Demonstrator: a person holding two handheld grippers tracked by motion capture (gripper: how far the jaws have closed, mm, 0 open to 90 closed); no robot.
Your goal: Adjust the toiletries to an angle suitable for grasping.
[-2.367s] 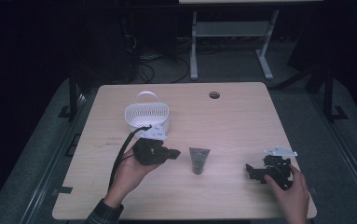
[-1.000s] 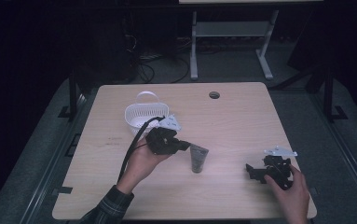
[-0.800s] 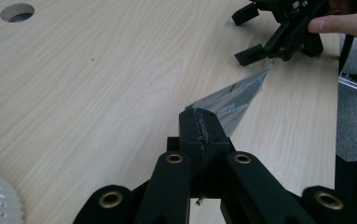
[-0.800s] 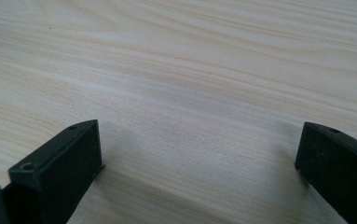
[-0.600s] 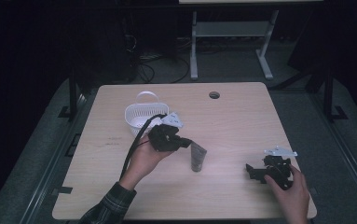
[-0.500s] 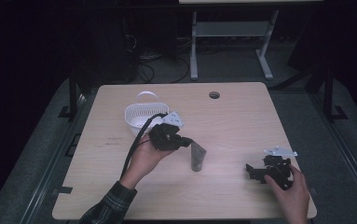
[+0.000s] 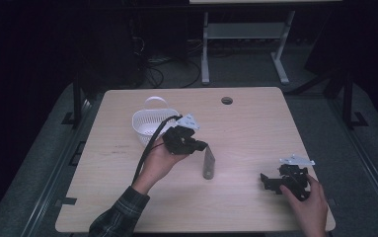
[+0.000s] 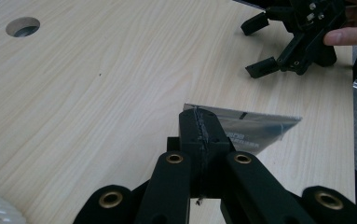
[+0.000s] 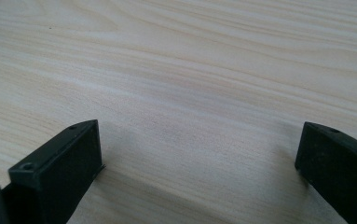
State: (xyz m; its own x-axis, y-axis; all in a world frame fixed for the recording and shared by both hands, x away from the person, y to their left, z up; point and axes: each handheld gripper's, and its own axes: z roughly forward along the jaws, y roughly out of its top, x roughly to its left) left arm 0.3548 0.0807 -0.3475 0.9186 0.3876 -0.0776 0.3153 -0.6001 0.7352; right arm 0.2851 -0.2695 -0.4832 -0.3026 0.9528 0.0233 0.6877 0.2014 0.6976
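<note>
Pinching the grey foil sachet (image 8: 255,128) in its clamped fingers, the left gripper (image 7: 199,146) lifts one end, the white basket (image 7: 149,126) waiting, while the right gripper (image 7: 270,181) rests spread on the table (image 7: 255,118).

Between your left gripper's (image 8: 199,140) shut jaws sits a grey sachet (image 8: 255,128) of thin, glossy plastic film, smooth, with a crimped edge catching the light. The jaws themselves are matt black plastic, faintly scuffed along the seam where they meet, with brass-coloured metal bushings at the pivots behind them. Under both pairs of jaws, the table (image 9: 190,70) is pale wood-grain laminate, smooth with a soft satin sheen. Your right gripper's (image 9: 199,158) jaws are the same matt black plastic. Behind your left jaws, the basket (image 7: 149,126) is white perforated plastic.
</note>
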